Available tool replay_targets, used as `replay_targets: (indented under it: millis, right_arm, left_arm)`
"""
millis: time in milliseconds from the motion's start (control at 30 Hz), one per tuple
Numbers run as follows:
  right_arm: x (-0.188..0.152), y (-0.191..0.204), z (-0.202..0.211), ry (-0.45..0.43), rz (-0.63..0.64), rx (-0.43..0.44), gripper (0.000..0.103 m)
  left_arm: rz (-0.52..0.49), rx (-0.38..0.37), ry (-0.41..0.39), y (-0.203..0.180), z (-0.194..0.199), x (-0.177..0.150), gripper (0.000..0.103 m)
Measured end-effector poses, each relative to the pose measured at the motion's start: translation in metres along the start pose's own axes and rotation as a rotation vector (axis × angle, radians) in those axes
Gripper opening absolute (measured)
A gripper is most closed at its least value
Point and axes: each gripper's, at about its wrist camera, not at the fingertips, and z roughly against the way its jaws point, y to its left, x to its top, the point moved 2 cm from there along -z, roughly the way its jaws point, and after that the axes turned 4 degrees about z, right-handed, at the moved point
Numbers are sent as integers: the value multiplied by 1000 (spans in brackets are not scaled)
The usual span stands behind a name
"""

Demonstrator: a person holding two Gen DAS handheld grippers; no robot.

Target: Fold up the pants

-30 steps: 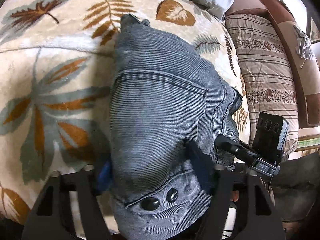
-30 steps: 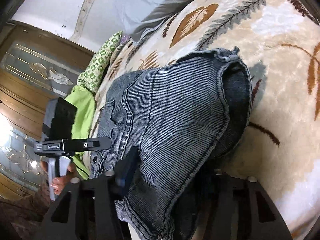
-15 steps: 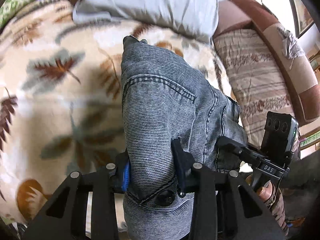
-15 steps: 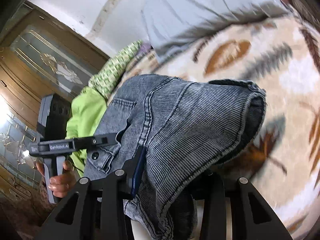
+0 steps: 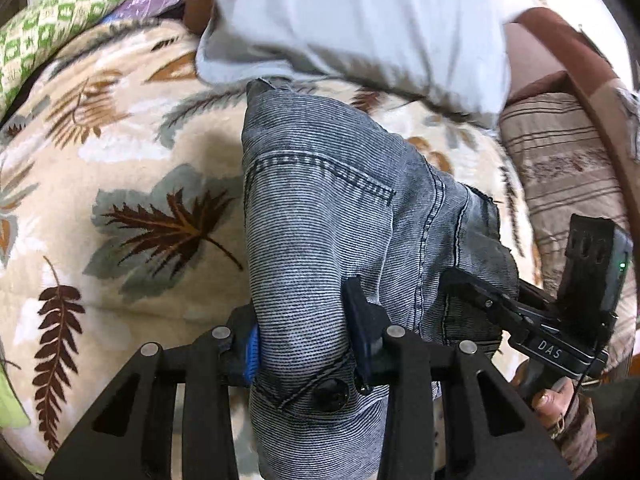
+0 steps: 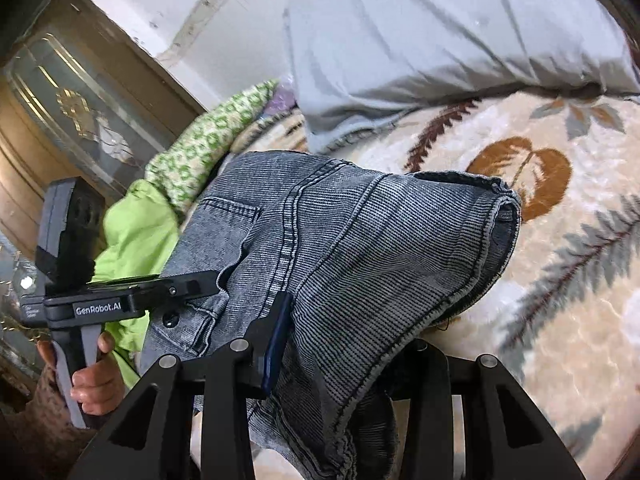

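The left tongs are clamped on the waistband end of the pants, denim bunched between the blue pad and the dark pad, just above the two dark buttons. Their jaws have just been closing on this cloth. In the left wrist view, the pants run away from the grip across the leaf-print blanket toward the grey pillow; the right tongs bite the far edge of the same end.

In the right wrist view, the right tongs grip a thick fold of the pants, and their jaws have just been closing too. The hem opening lies on the bed beyond. The left tongs hold the waistband beside the green cloth.

Judgement: carry both corners forward at equal height, keep the edge taut, and lay it square on the hem before releasing.
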Motion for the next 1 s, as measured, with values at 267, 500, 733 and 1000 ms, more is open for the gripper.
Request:
replay_targets:
  millis: [267, 500, 733, 1000]
  right_arm:
    - [-4, -13, -37, 39, 30, -41, 41]
    - [-16, -25, -38, 51, 52, -68, 50]
    - [-24, -31, -14, 35, 44, -137, 62]
    - [-51, -18, 44, 10, 19, -261, 94]
  left_arm:
    - [48, 14, 39, 20, -36, -2, 41]
    - [36, 99, 6, 18, -37, -8, 55]
    - [77, 156, -5, 23, -25, -15, 62]
    - [59, 266, -44, 29, 15, -50, 71]
